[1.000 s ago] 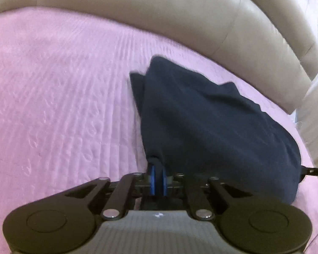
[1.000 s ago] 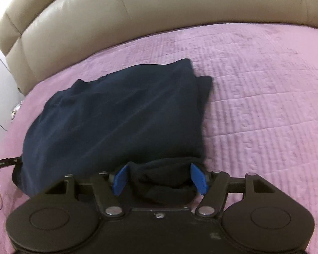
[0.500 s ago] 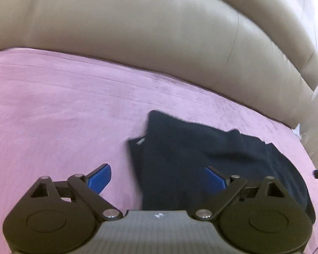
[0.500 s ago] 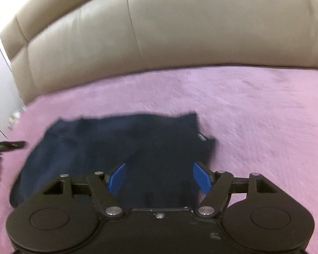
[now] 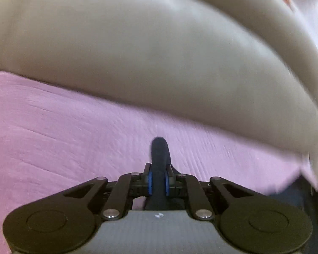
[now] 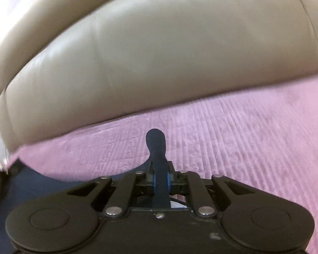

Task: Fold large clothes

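While each gripper, left and right, has just closed on the dark garment, its soft, limp cloth sags; far corners suit gripping.

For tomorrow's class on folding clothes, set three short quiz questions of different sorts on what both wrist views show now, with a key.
1. True or false: the left hand-held gripper is open and holds nothing.
2. What colour is the bedspread?
3. The right hand-held gripper is: A) open above the headboard; B) shut on the dark cloth; C) shut on nothing.

Key:
1. False: it is shut on the cloth, a fold of which sticks out past the pads.
2. Pink.
3. B.
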Demonstrator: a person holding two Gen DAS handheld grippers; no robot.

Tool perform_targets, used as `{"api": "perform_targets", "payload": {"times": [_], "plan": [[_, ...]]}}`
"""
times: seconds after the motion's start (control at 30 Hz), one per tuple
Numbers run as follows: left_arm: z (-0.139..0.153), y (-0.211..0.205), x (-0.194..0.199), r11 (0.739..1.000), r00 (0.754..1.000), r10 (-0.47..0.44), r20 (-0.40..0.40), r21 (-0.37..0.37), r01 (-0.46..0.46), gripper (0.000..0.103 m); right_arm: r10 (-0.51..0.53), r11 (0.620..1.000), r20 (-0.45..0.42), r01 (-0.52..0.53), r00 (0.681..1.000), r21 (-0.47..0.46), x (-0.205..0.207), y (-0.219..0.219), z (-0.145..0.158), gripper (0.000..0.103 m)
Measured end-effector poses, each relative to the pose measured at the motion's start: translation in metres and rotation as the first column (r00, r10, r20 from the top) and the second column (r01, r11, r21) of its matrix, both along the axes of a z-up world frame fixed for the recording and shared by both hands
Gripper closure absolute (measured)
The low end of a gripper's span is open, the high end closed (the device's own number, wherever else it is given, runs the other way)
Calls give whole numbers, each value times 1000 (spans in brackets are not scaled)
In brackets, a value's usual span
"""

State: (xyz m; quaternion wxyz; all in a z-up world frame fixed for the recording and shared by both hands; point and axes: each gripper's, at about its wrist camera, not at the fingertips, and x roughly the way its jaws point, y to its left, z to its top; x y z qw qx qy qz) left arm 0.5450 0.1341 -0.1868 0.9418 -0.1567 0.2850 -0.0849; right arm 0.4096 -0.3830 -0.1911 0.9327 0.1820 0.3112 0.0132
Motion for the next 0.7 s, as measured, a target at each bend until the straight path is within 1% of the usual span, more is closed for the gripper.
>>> {"api": "perform_targets", "payload": {"times": [0.03, 0.07, 0.1, 0.13, 0.17, 0.2, 0.23, 0.27, 0.3, 0.37, 0.4, 0.43, 0.47, 0.5, 0.53, 0.57, 0.6, 0.63, 0.67, 0.7], "plan": [[-6, 4, 2, 1000, 999, 31, -18, 4, -31, 91, 6, 1000, -48, -7, 999, -30, 9, 4, -9, 93], [-14, 3, 5, 999, 998, 50, -50, 25, -49, 91, 2, 998, -77, -7, 997, -68, 13, 9, -17, 90], [-23, -1, 7, 996, 994, 63, -86, 61, -58, 91, -9, 997, -101, 0, 995, -83, 16, 12, -22, 86], [-32, -6, 6, 993, 992, 71, -100, 102, -61, 90, -31, 995, -125, 19, 992, -94, 17, 13, -25, 75], [-40, -10, 4, 987, 990, 92, -106, 139, -77, 88, -60, 994, -136, 46, 989, -104, 17, 11, -25, 55], [-46, -13, 5, 982, 986, 113, -119, 164, -93, 83, -92, 989, -136, 76, 986, -124, 14, 11, -23, 43], [-51, -14, 4, 975, 981, 140, -135, 189, -113, 78, -132, 980, -128, 110, 983, -169, 8, 11, -15, 27], [-50, -12, 4, 973, 977, 160, -139, 190, -132, 64, -146, 971, -113, 120, 983, -208, 2, 12, -6, 24], [-43, -8, 0, 970, 973, 182, -140, 186, -154, 51, -137, 966, -95, 112, 986, -233, -5, 14, 5, 24], [-23, -1, -9, 970, 975, 183, -130, 188, -157, 41, -98, 965, -53, 82, 994, -249, -21, 26, 29, 23], [-12, -1, -14, 974, 980, 162, -118, 175, -140, 32, -65, 969, -29, 56, 997, -241, -32, 36, 43, 22], [2, -4, -20, 982, 986, 126, -107, 157, -108, 27, -2, 975, -10, 0, 1000, -222, -41, 50, 53, 20], [15, -9, -27, 987, 992, 86, -96, 147, -71, 19, 76, 976, 2, -74, 997, -204, -49, 64, 61, 19], [29, -19, -37, 989, 996, 30, -82, 149, -17, 16, 170, 967, 8, -165, 985, -194, -58, 83, 67, 18], [41, -32, -45, 985, 997, -35, -75, 168, 48, 14, 253, 948, -2, -248, 967, -197, -64, 102, 67, 16], [49, -47, -54, 974, 992, -106, -68, 194, 117, 9, 339, 918, -33, -338, 940, -206, -70, 120, 65, 16], [55, -66, -68, 950, 978, -199, -61, 231, 208, 0, 435, 871, -85, -443, 897, -214, -74, 141, 57, 16], [56, -83, -81, 923, 958, -279, -69, 256, 288, 0, 494, 829, -130, -511, 859, -227, -76, 155, 48, 16], [53, -96, -91, 898, 935, -343, -89, 260, 354, 0, 522, 793, -180, -552, 834, -258, -80, 167, 36, 16], [45, -108, -102, 871, 903, -410, -129, 238, 430, 0, 511, 766, -249, -568, 823, -302, -85, 176, 19, 16]]}}
